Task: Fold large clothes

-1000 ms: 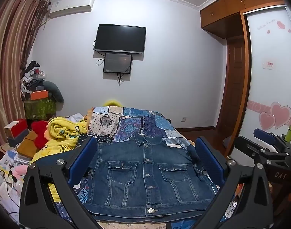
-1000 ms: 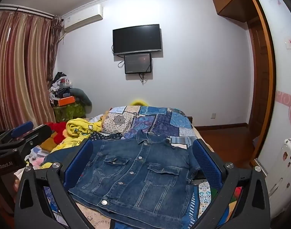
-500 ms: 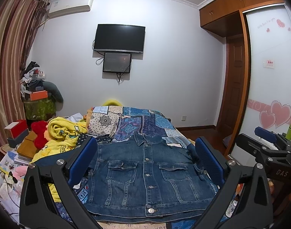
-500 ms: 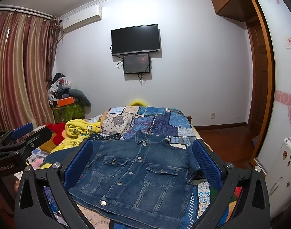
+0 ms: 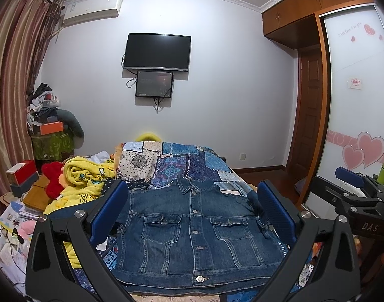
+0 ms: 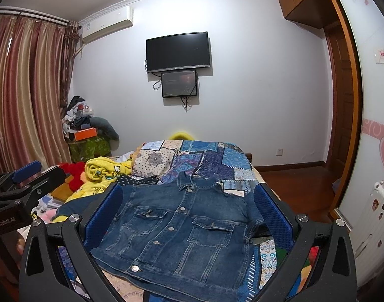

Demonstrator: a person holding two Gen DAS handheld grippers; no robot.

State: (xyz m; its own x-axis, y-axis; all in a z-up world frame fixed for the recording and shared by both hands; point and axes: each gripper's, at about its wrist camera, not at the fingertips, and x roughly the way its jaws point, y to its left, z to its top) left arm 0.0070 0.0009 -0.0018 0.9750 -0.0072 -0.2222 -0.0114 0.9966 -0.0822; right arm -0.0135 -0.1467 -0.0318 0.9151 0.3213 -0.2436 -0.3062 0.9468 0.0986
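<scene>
Both tools hovering, nothing changing over the last second.
The jacket (image 5: 192,229) is lying flat, front up, on the bed (image 5: 192,161); left tool (image 5: 192,216) and right tool (image 6: 189,216) are staying wide apart, gripping nothing, folding not yet begun.

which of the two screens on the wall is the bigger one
The upper one, the black TV: it is wider and taller than the small monitor mounted directly beneath it, which has cables hanging below it.
</scene>
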